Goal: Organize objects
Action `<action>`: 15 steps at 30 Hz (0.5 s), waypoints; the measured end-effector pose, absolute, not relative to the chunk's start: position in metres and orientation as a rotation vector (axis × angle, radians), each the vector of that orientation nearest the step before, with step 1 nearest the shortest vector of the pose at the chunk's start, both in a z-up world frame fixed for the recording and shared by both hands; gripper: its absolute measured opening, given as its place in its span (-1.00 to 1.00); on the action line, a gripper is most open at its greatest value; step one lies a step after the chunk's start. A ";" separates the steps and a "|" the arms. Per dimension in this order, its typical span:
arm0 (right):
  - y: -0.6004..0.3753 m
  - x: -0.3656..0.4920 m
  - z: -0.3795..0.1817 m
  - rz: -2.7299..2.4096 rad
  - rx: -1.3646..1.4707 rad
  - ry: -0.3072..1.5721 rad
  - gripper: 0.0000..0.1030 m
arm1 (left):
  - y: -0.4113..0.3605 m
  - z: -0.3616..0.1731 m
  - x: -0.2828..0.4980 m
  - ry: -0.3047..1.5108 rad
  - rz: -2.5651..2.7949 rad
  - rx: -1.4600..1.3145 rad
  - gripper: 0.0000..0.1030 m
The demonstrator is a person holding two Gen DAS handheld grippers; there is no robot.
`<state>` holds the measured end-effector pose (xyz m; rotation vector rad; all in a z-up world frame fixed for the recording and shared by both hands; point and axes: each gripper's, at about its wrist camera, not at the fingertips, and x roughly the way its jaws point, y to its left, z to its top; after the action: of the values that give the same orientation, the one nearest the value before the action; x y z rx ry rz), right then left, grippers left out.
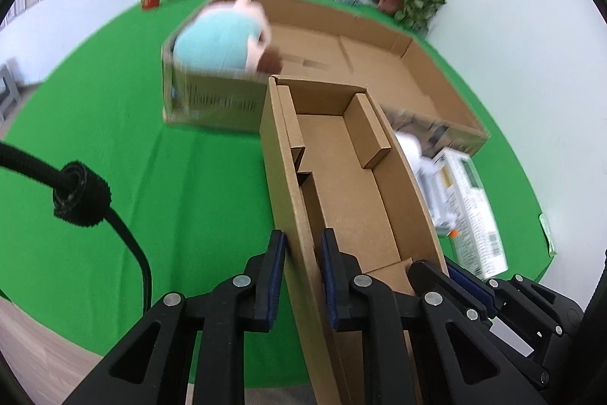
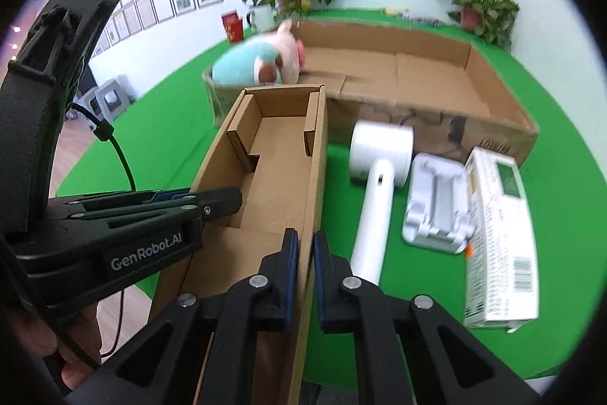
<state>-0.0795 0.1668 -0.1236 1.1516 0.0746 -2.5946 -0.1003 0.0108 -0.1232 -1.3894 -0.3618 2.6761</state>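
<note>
Cardboard insert tray (image 1: 341, 177), long, narrow and open-topped with folded inner tabs, is held between both grippers over the green tablecloth (image 1: 151, 177), its far end reaching the near wall of the big shallow carton (image 1: 379, 63) behind it. Left gripper (image 1: 303, 276) points steeply down and forward, its blue-padded jaws pinched tight on the tray's left side wall; in the right wrist view its black body reaches in from the left, bearing the white lettering "GenRobot.AI", with part of a hand (image 2: 79, 344) showing under it. Right gripper (image 2: 305, 276) tilts down likewise, its jaws closed on the tray's right side wall near the close end. A plush pig (image 2: 265, 59) in a teal top lies in the carton's left corner. Right of the tray, on the cloth, lie a white handheld appliance (image 2: 375, 177), a white moulded holder (image 2: 436, 207) and a printed box (image 2: 500, 245) with a barcode; its small print is too blurred to read, as is the dark print on the carton's outer wall
</note>
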 end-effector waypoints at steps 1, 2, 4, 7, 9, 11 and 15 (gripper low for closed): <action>0.168 -0.079 -0.117 -2.611 1.126 0.066 -0.85 | 0.011 -0.113 -0.100 -0.354 2.689 -1.360 -0.69; 0.169 -0.079 -0.111 -2.621 1.107 0.056 -0.85 | 0.011 -0.106 -0.100 -0.348 2.699 -1.339 -0.69; 0.170 -0.079 -0.099 -2.642 1.067 0.035 -0.85 | 0.012 -0.090 -0.102 -0.329 2.720 -1.296 -0.69; 0.171 -0.086 -0.084 -2.668 1.018 0.021 -0.85 | 0.012 -0.071 -0.108 -0.305 2.740 -1.249 -0.69; 0.172 -0.091 -0.076 -2.683 0.992 0.015 -0.85 | 0.013 -0.062 -0.113 -0.291 2.746 -1.227 -0.69; 0.173 -0.098 -0.070 -2.701 0.969 0.011 -0.85 | 0.015 -0.051 -0.123 -0.272 2.751 -1.199 -0.70; 0.175 -0.115 -0.060 -2.730 0.944 0.002 -0.85 | 0.018 -0.034 -0.143 -0.253 2.758 -1.169 -0.71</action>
<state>-0.1145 0.1753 -0.0603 0.9439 0.0017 -2.7301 -0.1432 0.0177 -0.0335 -1.1691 -0.2532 2.7576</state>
